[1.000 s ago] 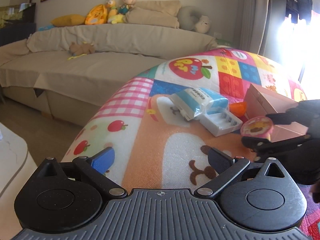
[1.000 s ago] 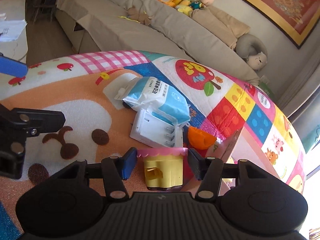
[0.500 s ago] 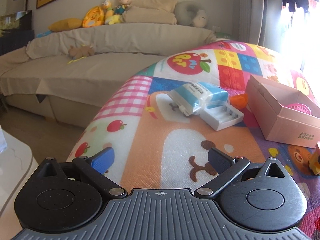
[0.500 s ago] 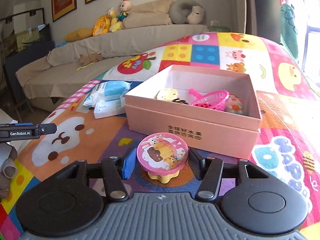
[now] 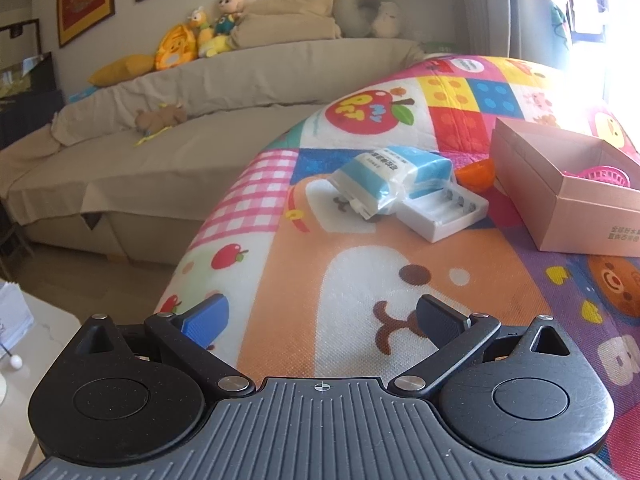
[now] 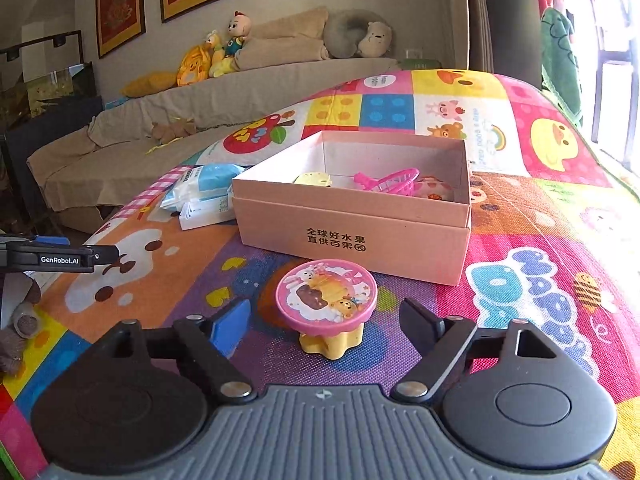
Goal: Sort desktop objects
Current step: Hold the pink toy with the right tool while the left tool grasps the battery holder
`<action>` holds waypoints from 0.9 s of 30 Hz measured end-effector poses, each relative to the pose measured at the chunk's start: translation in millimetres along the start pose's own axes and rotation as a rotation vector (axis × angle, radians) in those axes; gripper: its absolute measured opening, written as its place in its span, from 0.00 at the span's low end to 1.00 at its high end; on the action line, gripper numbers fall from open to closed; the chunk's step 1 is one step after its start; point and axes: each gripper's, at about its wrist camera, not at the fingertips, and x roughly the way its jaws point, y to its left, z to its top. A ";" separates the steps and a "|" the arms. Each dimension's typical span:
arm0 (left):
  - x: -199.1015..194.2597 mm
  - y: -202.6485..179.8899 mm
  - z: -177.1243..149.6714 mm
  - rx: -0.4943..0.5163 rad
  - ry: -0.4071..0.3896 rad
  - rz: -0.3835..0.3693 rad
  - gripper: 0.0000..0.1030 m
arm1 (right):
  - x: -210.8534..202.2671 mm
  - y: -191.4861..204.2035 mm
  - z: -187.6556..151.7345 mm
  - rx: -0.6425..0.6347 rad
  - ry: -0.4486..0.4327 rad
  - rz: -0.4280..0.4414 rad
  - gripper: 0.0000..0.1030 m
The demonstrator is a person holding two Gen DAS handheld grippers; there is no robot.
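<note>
A small toy table (image 6: 327,309) with a pink round top and a yellow base stands upright on the play mat, just in front of the pink cardboard box (image 6: 352,236). My right gripper (image 6: 325,320) straddles it with the jaws opening; neither pad touches the toy. The box holds a pink toy basket (image 6: 390,181) and other small toys. In the left wrist view a blue-and-white tissue pack (image 5: 394,174), a white battery case (image 5: 444,216) and an orange piece (image 5: 476,174) lie left of the box (image 5: 560,208). My left gripper (image 5: 320,320) hovers open over the mat, holding nothing.
The colourful play mat (image 6: 540,240) covers the raised surface and drops off at the left edge toward a beige sofa (image 5: 160,152) with plush toys. My left gripper's finger (image 6: 60,258) shows at the left edge of the right wrist view. Bright window light comes from the right.
My right gripper carried the toy table from near the tissue pack to the front of the box, set it down upright and spread its jaws off it. The left gripper stayed put, rolling slightly.
</note>
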 end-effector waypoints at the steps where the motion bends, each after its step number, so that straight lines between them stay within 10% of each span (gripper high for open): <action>1: 0.7 -1.1 0.4 0.009 0.004 -0.001 1.00 | -1.1 1.0 -0.4 -0.006 -0.003 0.002 0.90; 14: 35.5 -29.2 30.8 -0.051 0.049 -0.249 0.99 | -6.6 4.9 -3.4 -0.006 -0.021 -0.051 1.00; 27: 90.0 -62.5 65.0 -0.063 0.091 -0.205 0.83 | -7.5 3.4 -4.2 0.020 -0.038 -0.064 1.00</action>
